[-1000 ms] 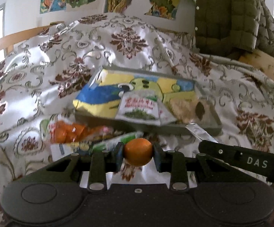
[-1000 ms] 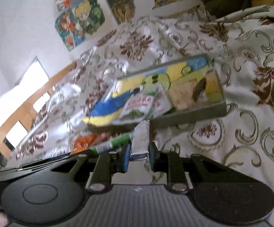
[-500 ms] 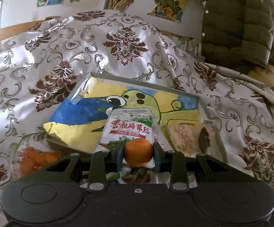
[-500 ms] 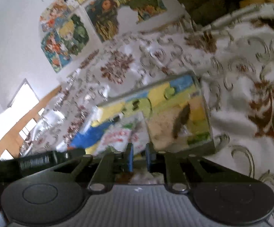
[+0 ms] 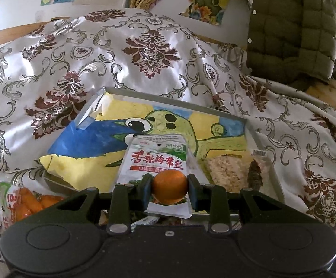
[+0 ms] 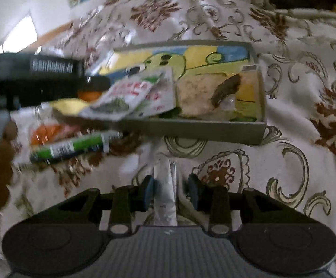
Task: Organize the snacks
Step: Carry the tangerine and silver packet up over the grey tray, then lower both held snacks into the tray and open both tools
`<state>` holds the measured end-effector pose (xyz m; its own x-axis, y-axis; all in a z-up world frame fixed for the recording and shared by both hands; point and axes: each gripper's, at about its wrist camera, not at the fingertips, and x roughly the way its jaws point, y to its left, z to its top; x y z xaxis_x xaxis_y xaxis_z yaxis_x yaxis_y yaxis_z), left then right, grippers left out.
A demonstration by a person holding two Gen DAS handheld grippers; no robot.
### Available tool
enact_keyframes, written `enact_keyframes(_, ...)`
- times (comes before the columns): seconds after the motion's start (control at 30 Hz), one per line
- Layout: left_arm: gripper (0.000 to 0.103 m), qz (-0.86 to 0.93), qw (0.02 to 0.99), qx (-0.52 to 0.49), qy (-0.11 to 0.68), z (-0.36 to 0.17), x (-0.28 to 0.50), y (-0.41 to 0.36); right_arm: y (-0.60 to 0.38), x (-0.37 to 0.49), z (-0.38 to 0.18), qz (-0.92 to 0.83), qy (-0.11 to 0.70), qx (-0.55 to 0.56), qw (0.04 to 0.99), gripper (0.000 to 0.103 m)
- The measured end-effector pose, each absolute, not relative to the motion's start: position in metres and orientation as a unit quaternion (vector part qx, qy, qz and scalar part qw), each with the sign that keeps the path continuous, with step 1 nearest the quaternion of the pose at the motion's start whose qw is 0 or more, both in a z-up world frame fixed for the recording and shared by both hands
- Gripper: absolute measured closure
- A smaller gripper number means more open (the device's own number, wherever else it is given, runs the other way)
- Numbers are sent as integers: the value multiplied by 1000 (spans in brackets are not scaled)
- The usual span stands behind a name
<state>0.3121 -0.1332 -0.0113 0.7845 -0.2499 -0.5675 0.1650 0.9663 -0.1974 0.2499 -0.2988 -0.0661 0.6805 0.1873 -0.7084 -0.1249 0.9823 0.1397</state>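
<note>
Gripping a small round orange fruit [image 5: 169,186] between its two pads, the left gripper [image 5: 169,188] holds it squarely at the fingertips, narrow jaws pressed on either side. Just past the fruit, a white seaweed snack packet [image 5: 158,159] with red lettering lies over the front edge of a shallow grey box [image 5: 258,136], whose floor is covered by a yellow, blue and green cartoon drawing [image 5: 144,129]. A clear packet of pale crumbly snack [image 5: 230,173] sits in the box's right end. To the left, outside the box, an orange snack bag [image 5: 26,203] rests on the patterned bedspread [image 5: 144,53]. Farther back, an olive quilted jacket [image 5: 290,27] hangs by the wall.

On the other side, the right gripper [image 6: 170,192] has its jaws opening, pads standing clear of a thin silver wrapper [image 6: 165,192] that lies between them on the bedspread [image 6: 283,162]; neither blue pad presses on it. Ahead, a green tube-shaped packet [image 6: 75,148] lies beside the orange snack bag [image 6: 45,134], both in front of the grey box [image 6: 191,129]. The seaweed snack packet [image 6: 130,95] overhangs the box's left front corner. The left gripper [image 6: 91,92] reaches in from the left with the orange fruit [image 6: 89,95] just showing, though that part is blurred.
</note>
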Motion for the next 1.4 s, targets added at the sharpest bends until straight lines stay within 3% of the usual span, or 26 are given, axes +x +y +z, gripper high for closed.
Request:
enact_keyframes(0.07,69,-110,942,-68,309,-11,312,-134,-292,249,-68,84,390,18,917,65)
enact_keyframes(0.17,69,-112,943,-67,307,-9,311,-134,-281,248,-69,83,385,-15,919,79)
enact_keyframes(0.27,69,-113,944,-66,304,-5,308,-135,-281,245,-63,86,370,-7,925,81)
enact_keyframes(0.6,69,-113,949,-54,290,10,304,-138,-306,241,-26,92,255,62,961,82)
enact_keyframes(0.97,69,-118,948,-44,293,-1,338,-150,-346,295,-15,82,186,153,967,82)
enact_keyframes(1.4,69,-116,941,-49,314,-34,376,-156,-355,344,-47,73,215,209,951,81)
